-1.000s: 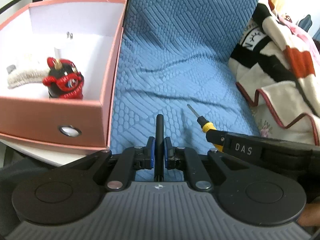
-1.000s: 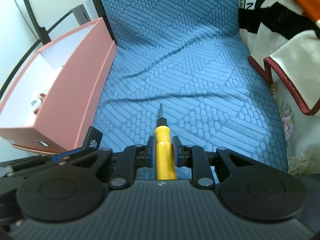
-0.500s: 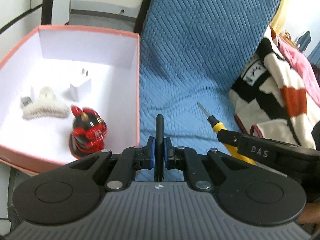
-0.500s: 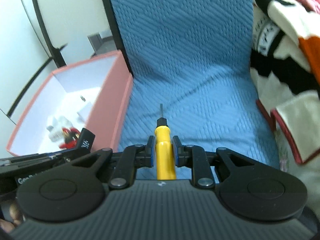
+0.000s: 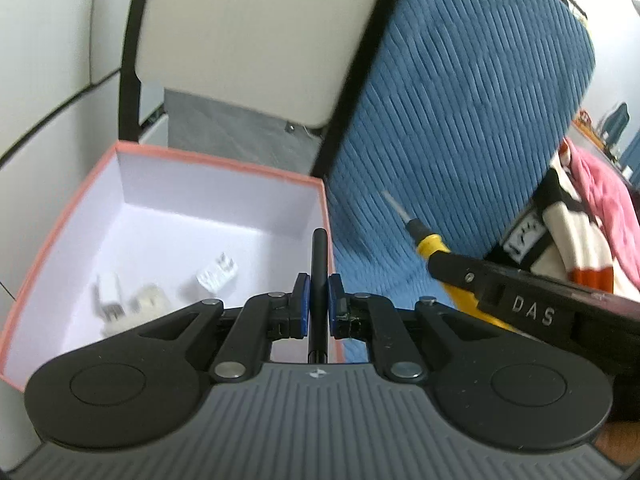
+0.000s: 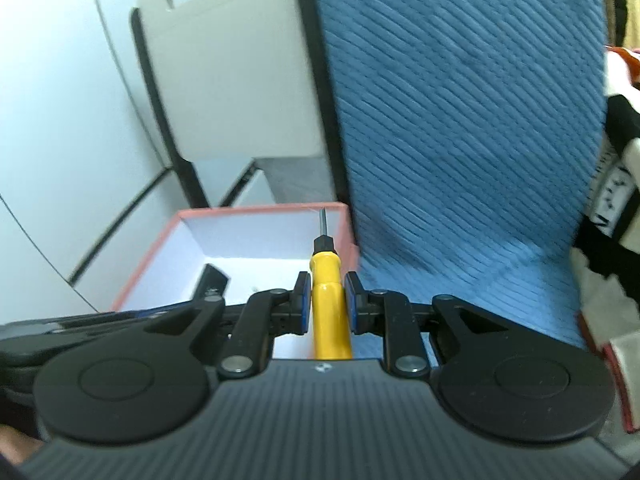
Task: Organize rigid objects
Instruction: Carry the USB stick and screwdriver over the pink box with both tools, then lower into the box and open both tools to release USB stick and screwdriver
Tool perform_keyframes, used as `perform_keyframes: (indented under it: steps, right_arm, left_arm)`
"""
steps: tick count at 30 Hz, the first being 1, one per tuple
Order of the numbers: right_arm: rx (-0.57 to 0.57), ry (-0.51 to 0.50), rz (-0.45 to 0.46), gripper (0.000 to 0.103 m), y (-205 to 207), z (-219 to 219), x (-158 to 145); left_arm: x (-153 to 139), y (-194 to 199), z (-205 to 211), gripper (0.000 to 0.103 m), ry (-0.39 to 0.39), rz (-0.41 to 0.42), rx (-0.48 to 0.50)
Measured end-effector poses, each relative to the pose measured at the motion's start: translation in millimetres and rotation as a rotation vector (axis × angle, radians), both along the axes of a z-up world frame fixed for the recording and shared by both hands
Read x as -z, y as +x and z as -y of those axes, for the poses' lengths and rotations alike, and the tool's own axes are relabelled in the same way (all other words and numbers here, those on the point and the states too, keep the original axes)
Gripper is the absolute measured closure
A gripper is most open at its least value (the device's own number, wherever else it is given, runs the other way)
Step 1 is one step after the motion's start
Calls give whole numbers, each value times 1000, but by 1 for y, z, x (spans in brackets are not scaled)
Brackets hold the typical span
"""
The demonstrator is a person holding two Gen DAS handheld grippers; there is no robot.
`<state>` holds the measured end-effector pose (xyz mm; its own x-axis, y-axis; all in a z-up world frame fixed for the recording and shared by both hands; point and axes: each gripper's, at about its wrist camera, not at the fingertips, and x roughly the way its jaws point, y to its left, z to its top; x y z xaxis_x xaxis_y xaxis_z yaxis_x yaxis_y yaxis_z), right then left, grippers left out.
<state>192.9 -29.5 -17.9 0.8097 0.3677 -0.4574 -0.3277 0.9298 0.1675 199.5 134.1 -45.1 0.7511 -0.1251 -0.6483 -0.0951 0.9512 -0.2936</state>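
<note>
Both hand-held grippers loaded above the pink box

The left hand-held gripper (image 5: 319, 303) is clenched on a thin black rod (image 5: 319, 264) over the pink box (image 5: 224, 168); the right hand-held gripper (image 6: 327, 300) grips a yellow screwdriver (image 6: 329, 300), tip at the box's far rim, blue cushion (image 6: 460, 140) alongside; white plugs (image 5: 216, 276) lie inside

Each camera sits right behind its own gripper and looks forward along the two fingers. The left one looks down into the pink box (image 5: 224, 236) from close up, with the blue cover (image 5: 460, 128) off to its right. The right one sits further right, and both see the same box (image 6: 256, 236) and blue cover (image 6: 460, 120).
</note>
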Motion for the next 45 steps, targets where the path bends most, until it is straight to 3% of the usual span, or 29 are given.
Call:
perform_keyframes:
  steps: [8, 22, 29, 37, 45]
  right_arm:
    - [-65, -16, -14, 81, 17, -45, 4]
    - [-70, -111, -152, 81, 62, -94, 80]
    - [-81, -167, -174, 81, 71, -109, 96]
    - [-79, -161, -195, 81, 72, -114, 103]
    - [-97, -139, -164, 80, 55, -113, 83]
  left_arm:
    - [3, 13, -38, 92, -8, 8, -50]
    - [88, 19, -106, 92, -19, -156, -122]
    - [116, 23, -118, 92, -38, -207, -135]
    - [122, 22, -116, 91, -38, -217, -116]
    - [95, 8, -117, 91, -36, -170, -126]
